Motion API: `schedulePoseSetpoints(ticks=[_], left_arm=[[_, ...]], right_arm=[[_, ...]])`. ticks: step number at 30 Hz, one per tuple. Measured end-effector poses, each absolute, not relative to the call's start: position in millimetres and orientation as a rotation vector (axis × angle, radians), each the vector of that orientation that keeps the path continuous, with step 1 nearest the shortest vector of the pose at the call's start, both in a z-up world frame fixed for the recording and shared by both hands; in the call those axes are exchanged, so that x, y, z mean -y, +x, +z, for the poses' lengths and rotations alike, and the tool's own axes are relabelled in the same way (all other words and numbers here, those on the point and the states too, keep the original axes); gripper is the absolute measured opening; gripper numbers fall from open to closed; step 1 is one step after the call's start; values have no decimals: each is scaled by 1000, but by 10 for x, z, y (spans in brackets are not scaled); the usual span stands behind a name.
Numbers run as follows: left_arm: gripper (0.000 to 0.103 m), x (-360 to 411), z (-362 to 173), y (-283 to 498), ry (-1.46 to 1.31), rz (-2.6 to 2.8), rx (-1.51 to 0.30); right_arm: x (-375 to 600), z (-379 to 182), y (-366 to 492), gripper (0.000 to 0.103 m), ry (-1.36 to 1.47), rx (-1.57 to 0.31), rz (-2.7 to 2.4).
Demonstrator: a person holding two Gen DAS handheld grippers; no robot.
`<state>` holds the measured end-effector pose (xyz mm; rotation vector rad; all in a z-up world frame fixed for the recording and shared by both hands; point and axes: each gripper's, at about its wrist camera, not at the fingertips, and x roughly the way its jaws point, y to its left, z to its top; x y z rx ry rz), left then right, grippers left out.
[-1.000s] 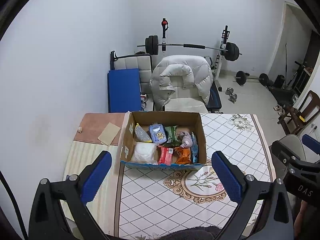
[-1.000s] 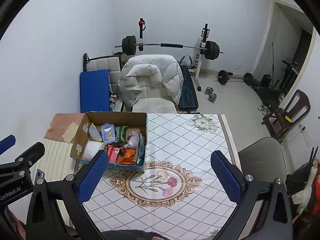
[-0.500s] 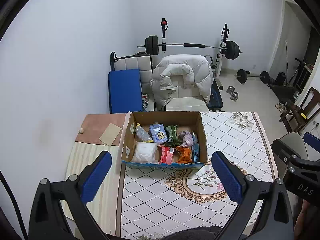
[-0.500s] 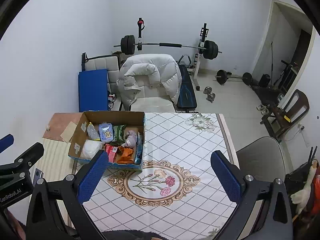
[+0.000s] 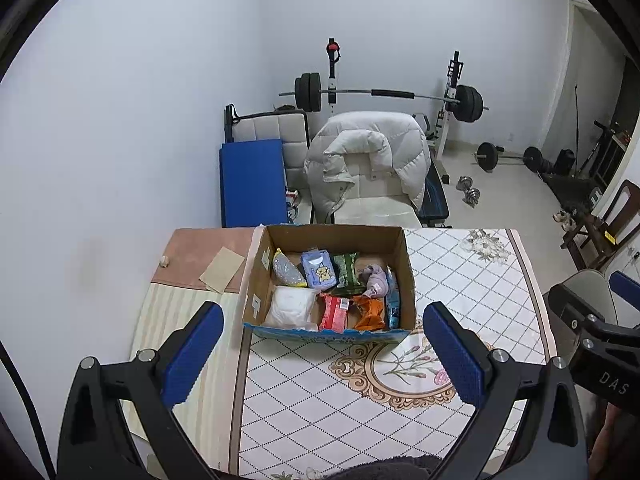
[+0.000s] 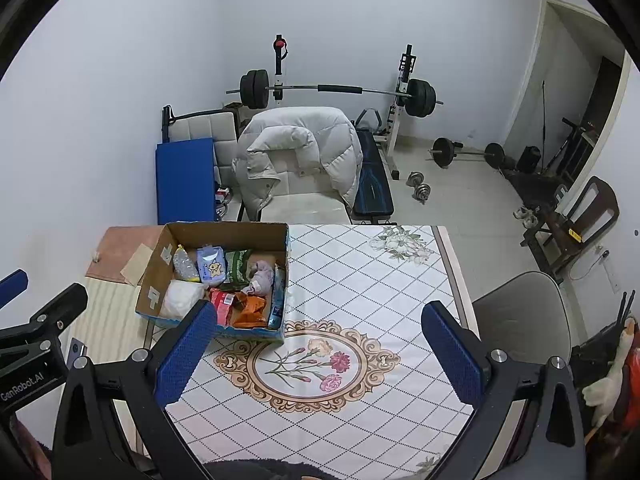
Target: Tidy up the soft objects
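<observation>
An open cardboard box [image 5: 256, 276] stands on the patterned tablecloth [image 5: 460, 280]. It holds several soft packets: a white bag [image 5: 290, 306], a blue tissue pack [image 5: 318, 270], a green packet [image 5: 346, 268], a red packet [image 5: 334, 312], an orange packet [image 5: 370, 308] and a lilac cloth [image 5: 376, 280]. The box also shows in the right wrist view [image 6: 156, 272]. My left gripper [image 5: 320, 356] is open and empty, above the table in front of the box. My right gripper [image 6: 318, 354] is open and empty, over the floral medallion [image 6: 308, 360] to the right of the box.
A chair draped with a white puffer jacket [image 5: 372, 160] stands behind the table. A blue mat [image 5: 252, 180], a barbell rack [image 5: 384, 94] and dumbbells [image 5: 468, 194] are beyond. A grey chair [image 6: 524, 316] is at the right table edge. A brown card [image 5: 222, 270] lies left of the box.
Both grippers have pulled back and up slightly, so the box and table look a little smaller and farther. Both stay open. Nothing in the box has moved.
</observation>
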<state>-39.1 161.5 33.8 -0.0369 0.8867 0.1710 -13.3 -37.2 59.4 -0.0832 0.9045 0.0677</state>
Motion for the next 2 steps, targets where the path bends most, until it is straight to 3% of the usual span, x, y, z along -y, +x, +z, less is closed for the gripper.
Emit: schedulePoseSetpoints(ticks=[2], left_arm=[[102,-1622,333,-373,-42,170,-883]], right_arm=[[374,595,-132,103,-84,-904,67]])
